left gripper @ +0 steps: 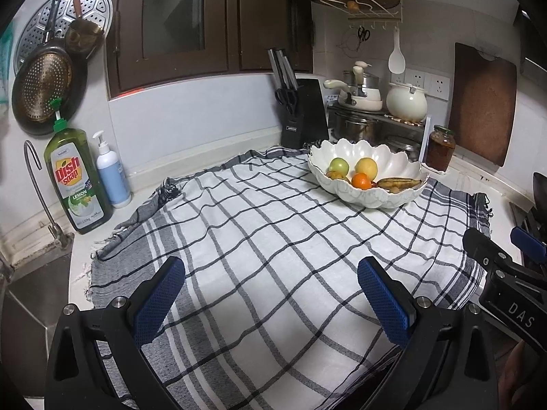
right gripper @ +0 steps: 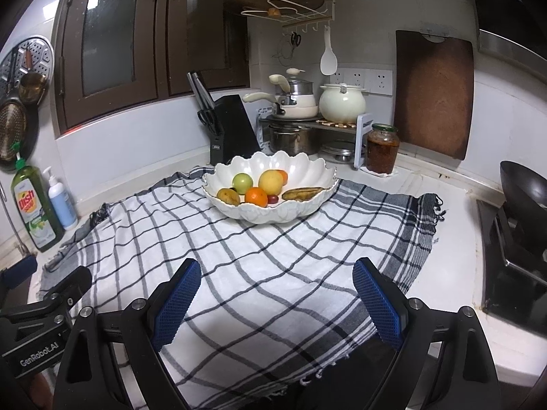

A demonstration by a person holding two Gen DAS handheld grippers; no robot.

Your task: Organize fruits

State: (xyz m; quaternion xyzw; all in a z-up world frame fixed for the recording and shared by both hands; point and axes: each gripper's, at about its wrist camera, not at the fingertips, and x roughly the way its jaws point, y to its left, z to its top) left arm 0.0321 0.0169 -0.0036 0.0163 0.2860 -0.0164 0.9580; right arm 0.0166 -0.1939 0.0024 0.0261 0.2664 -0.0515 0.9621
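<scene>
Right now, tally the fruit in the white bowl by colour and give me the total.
Counted from the right wrist view, in the white bowl:
Green: 1
Yellow: 1
Orange: 2
Brownish yellow: 2
Dark red: 1
Total: 7

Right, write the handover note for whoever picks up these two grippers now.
Left gripper: open, empty, over the checked black-and-white cloth.
Right gripper: open, empty, over the same cloth.
Fruit: green apple, yellow round fruit, orange, browned banana and a few smaller pieces all lie in the white scalloped ceramic bowl at the cloth's far side.
Done: no fruit lies loose on the cloth.
Left: apparently nothing; check.
</scene>
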